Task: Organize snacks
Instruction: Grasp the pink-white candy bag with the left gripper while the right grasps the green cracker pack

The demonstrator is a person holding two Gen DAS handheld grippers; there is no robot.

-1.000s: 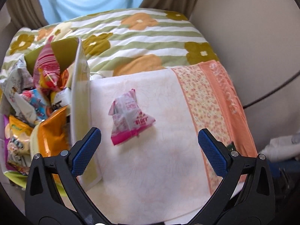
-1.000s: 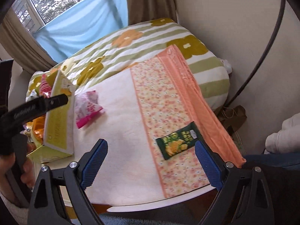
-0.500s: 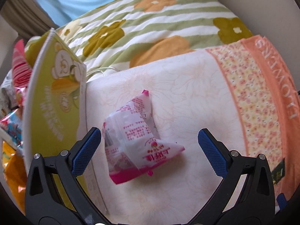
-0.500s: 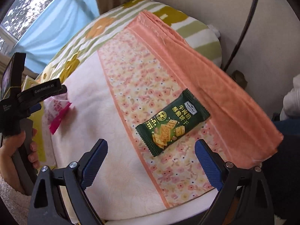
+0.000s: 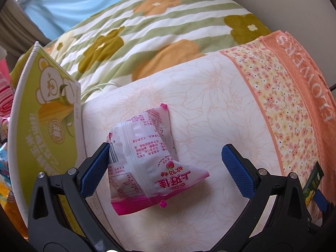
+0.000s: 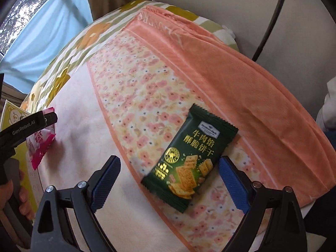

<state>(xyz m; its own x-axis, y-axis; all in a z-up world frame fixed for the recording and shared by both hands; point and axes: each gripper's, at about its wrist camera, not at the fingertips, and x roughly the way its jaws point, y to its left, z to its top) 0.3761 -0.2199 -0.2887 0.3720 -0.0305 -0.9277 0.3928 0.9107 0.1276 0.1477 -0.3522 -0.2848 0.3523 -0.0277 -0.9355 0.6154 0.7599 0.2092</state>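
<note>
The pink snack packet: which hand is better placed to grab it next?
Probably the left. Its tool is open right over the pink snack packet, with the yellow-green box just beside it. The right tool is over the green cracker packet.

My left gripper (image 5: 166,168) has a matte black plastic frame that forks into two curved arms, each ending in a blue pad (image 5: 95,169) with a fine cross-hatched texture. Small silver screws (image 5: 72,170) sit on the arms near the pads, two on each side. My right gripper (image 6: 168,182) is built the same: black forked arms, blue textured fingertips (image 6: 233,185), round silver screw heads. From the right wrist view I see the side of the left tool, a black bar printed with white lettering, "GenRobot.AI" (image 6: 26,127), and my hand (image 6: 9,193) on its dark grey handle.
</note>
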